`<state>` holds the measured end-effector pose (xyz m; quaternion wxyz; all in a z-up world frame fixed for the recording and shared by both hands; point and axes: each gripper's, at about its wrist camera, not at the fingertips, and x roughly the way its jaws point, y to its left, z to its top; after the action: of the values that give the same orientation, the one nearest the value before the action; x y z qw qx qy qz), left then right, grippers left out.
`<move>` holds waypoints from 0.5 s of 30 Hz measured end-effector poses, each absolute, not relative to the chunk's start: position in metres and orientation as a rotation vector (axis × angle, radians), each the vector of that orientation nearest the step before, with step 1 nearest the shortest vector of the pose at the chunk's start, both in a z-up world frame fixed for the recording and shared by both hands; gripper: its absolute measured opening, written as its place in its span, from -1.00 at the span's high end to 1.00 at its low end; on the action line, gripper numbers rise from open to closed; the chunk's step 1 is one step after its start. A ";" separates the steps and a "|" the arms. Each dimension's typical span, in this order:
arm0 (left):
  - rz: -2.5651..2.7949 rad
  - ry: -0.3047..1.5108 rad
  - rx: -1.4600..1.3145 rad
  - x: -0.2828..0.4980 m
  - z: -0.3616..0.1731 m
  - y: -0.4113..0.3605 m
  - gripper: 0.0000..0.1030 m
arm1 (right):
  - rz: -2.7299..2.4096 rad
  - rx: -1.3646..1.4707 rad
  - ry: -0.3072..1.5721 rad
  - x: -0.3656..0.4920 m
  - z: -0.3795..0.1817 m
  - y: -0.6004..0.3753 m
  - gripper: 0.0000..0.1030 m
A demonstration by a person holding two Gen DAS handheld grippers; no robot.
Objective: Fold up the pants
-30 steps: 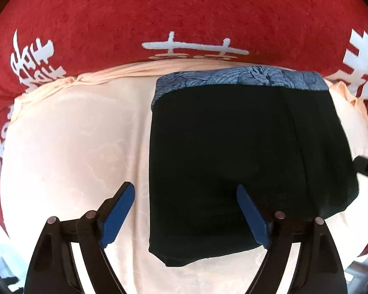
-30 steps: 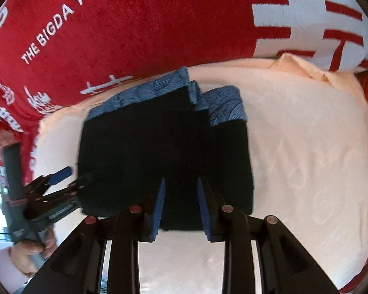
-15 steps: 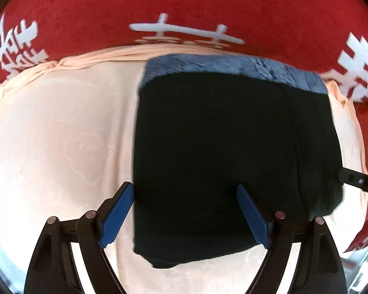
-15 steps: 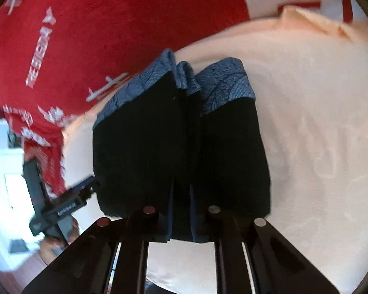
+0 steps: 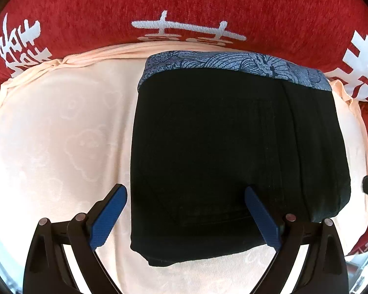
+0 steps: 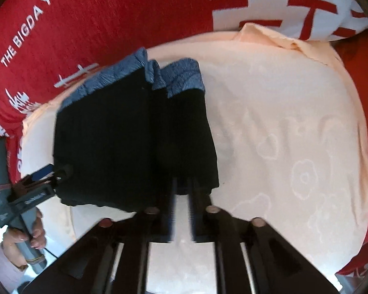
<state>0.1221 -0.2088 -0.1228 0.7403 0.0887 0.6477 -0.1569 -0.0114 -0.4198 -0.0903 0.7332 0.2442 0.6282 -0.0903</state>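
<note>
I am looking down at the black pants (image 5: pixel 223 156), which are lying folded into a compact block on the peach cloth (image 5: pixel 61 134), itself spread over the red blanket (image 5: pixel 184 2) with white characters. The patterned blue waistband (image 5: pixel 233 62) is facing away from me, toward the blanket, and the folded bottom edge is pointing back at my wrists, so the block's long axis is running from me outward. From my right side the layers are showing stacked in steps. My left gripper (image 5: pixel 186 210) is hanging spread wide over the near edge of the pants, gripping nothing. My right gripper (image 6: pixel 181 210) is blurred, its fingers nearly together with a thin gap, at the near right corner; I cannot tell whether any fabric is pinched there.
</note>
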 end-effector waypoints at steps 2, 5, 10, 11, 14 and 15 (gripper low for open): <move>-0.345 1.423 0.192 0.122 -0.122 -0.211 -0.89 | -0.186 0.551 1.348 -0.008 -0.081 -0.413 0.10; -0.334 1.428 0.201 0.124 -0.124 -0.212 -0.98 | -0.135 0.525 1.308 0.001 -0.069 -0.401 0.09; -0.329 1.436 0.198 0.124 -0.124 -0.212 -0.98 | -0.061 0.465 1.337 0.021 -0.081 -0.369 0.09; -0.328 1.437 0.198 0.124 -0.124 -0.212 -0.98 | -0.055 0.466 1.351 0.023 -0.087 -0.365 0.09; -0.326 1.440 0.198 0.125 -0.127 -0.211 -0.98 | -0.081 0.468 1.413 0.025 -0.113 -0.363 0.05; -0.324 1.441 0.198 0.127 -0.128 -0.211 -0.98 | -0.096 0.469 1.416 0.023 -0.117 -0.365 0.03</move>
<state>0.1267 -0.2106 -0.1278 0.7350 0.0899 0.6557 -0.1476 0.0229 -0.3649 -0.1167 0.7335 0.2133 0.6439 -0.0434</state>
